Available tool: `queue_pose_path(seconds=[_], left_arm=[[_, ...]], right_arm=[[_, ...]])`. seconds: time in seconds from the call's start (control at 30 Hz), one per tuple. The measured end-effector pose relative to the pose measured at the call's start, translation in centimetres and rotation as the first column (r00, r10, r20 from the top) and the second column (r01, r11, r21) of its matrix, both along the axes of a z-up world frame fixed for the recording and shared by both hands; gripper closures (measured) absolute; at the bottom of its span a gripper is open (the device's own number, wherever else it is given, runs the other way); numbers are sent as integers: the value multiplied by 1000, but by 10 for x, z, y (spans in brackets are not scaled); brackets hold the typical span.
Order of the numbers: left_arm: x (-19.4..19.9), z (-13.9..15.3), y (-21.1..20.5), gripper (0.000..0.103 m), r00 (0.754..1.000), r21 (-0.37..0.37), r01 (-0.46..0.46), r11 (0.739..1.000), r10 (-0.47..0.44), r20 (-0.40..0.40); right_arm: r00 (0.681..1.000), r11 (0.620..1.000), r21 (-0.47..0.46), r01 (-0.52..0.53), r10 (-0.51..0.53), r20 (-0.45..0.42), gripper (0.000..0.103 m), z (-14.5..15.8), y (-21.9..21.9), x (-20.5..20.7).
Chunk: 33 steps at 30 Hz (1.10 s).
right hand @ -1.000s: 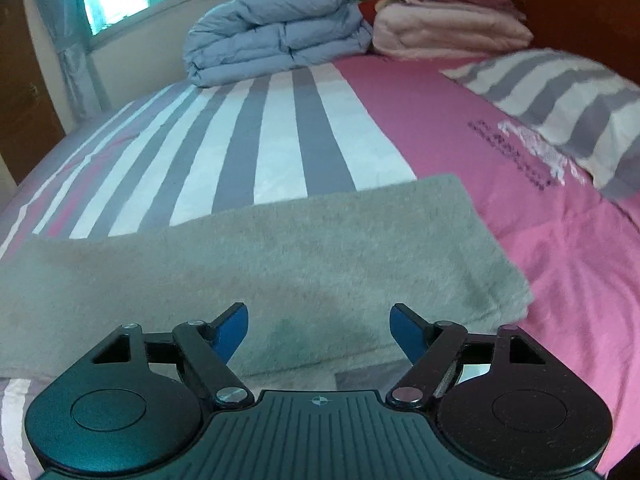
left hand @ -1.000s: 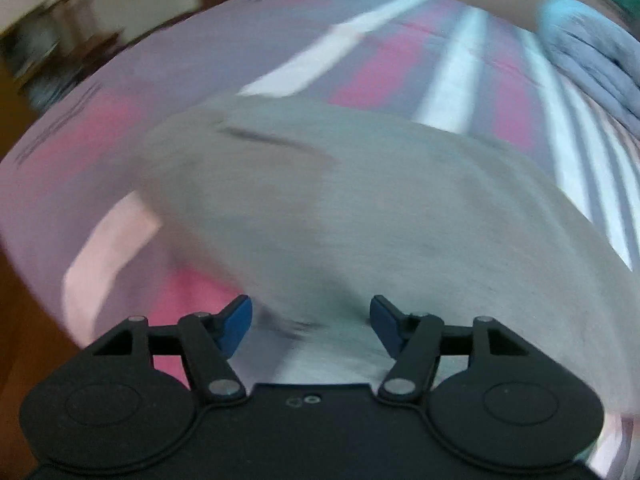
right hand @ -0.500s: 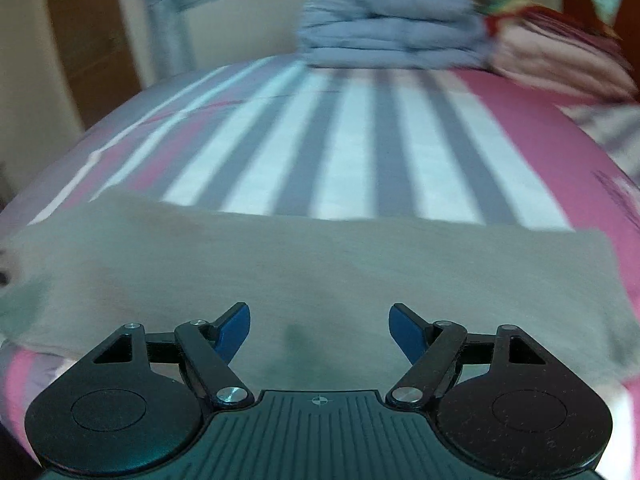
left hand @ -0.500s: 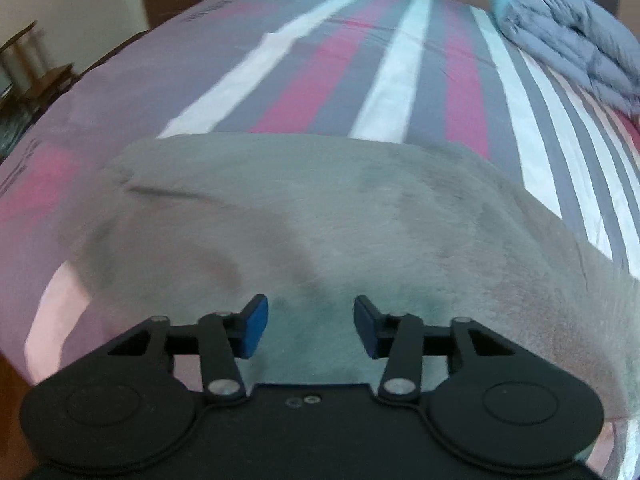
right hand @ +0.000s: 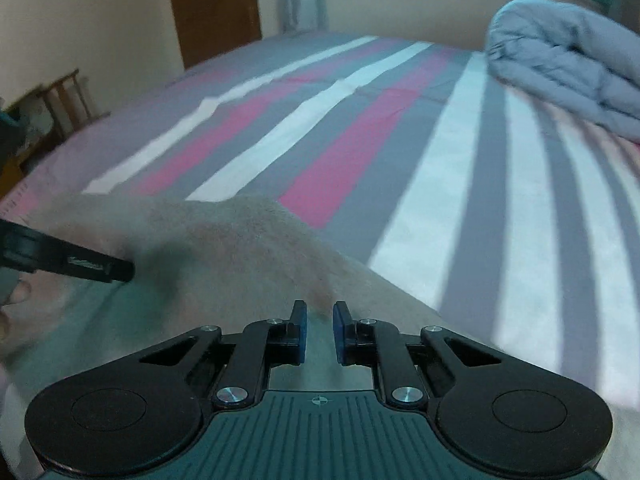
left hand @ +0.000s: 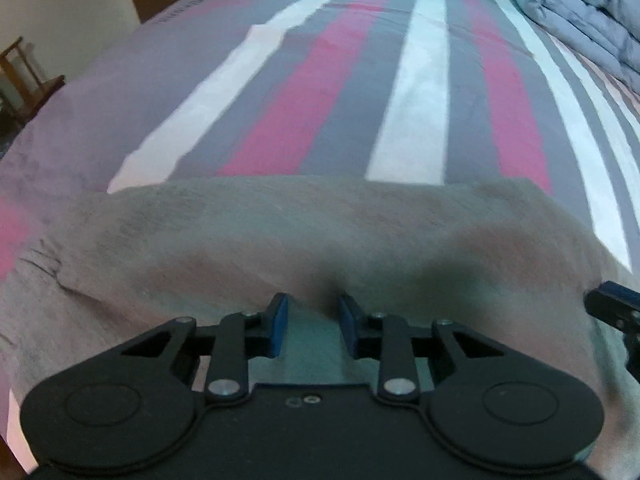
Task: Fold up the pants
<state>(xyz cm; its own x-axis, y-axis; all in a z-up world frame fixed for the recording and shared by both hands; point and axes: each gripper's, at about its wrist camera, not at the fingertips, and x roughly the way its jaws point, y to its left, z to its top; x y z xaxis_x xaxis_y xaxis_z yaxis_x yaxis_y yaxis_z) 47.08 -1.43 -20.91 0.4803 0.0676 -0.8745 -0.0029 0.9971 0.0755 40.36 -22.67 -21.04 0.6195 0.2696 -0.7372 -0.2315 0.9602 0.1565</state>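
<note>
The grey pants [left hand: 304, 232] lie folded in a band across the near edge of the striped bed. My left gripper [left hand: 313, 312] has its blue pads narrowed around a raised fold of the pants. My right gripper [right hand: 319, 318] has its pads close together, pinching a ridge of the same grey cloth [right hand: 240, 248]. The left gripper's finger [right hand: 80, 266] shows at the left of the right wrist view. The right gripper's tip [left hand: 612, 308] shows at the right edge of the left wrist view.
The bed cover [left hand: 420, 92] has pink, grey and white stripes. A folded blue-grey quilt [right hand: 568, 60] lies at the far right. A brown door [right hand: 212, 4] and a wooden rack [right hand: 68, 96] stand past the bed's left side.
Both grippers have dropped to the pants' near edge and closed from wide open to a narrow pinch on the cloth. The right gripper has swung left towards the left one.
</note>
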Motion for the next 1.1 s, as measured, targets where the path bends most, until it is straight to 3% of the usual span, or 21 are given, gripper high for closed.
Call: queue_pose_path(seconds=[0.1, 0.17, 0.23, 0.33, 0.37, 0.5, 0.57, 0.63, 0.67, 0.77, 0.87, 0.97, 1.03, 1.1], left_arm=[[5, -7, 19, 82, 998, 70, -48, 996, 46, 36], [8, -7, 30, 82, 998, 35, -52, 998, 51, 23], [5, -1, 29, 83, 999, 37, -48, 998, 47, 21], [-6, 13, 27, 83, 999, 3, -40, 999, 39, 32], [-16, 17, 30, 78, 999, -13, -36, 999, 37, 39], [-51, 13, 38, 77, 998, 82, -7, 997, 1, 64], [-63, 5, 49, 77, 997, 121, -24, 992, 15, 70], [-67, 0, 62, 75, 997, 110, -48, 993, 41, 68], [-69, 1, 64, 75, 996, 111, -55, 992, 47, 72], [-70, 8, 65, 77, 995, 135, -85, 987, 79, 54], [-86, 23, 59, 81, 993, 126, -103, 987, 96, 62], [-105, 28, 40, 78, 997, 91, -49, 995, 43, 61], [-114, 24, 27, 78, 998, 82, -12, 997, 7, 60], [-123, 15, 12, 77, 997, 155, 20, 988, -32, 72]], right_arm=[[1000, 999, -33, 0, 0, -4, 90, -18, 4, 22], [999, 998, -50, 49, -49, 1, 100, -28, -7, 34], [994, 995, 20, 101, -100, -33, 103, -32, -25, 43], [999, 998, 25, 52, -52, -9, 103, -18, -20, 41], [1000, 999, 36, 28, -28, 2, 103, -13, -18, 39], [997, 997, 49, -54, 51, 64, 103, 7, -10, -2], [989, 990, 28, -135, 133, 63, 103, 3, 6, -29], [986, 986, -54, -158, 161, 45, 103, -13, 14, -46], [989, 986, -85, -144, 146, 27, 103, -27, 9, -50], [999, 999, -40, -35, 36, 33, 103, -40, -27, -52], [999, 997, -75, 33, -33, 3, 103, -26, -47, -59], [996, 997, 23, 80, -81, 45, 103, -4, -70, -95], [998, 997, -54, 52, -50, 36, 103, -10, -73, -116], [998, 991, -119, 55, -56, -6, 103, -22, -84, -127]])
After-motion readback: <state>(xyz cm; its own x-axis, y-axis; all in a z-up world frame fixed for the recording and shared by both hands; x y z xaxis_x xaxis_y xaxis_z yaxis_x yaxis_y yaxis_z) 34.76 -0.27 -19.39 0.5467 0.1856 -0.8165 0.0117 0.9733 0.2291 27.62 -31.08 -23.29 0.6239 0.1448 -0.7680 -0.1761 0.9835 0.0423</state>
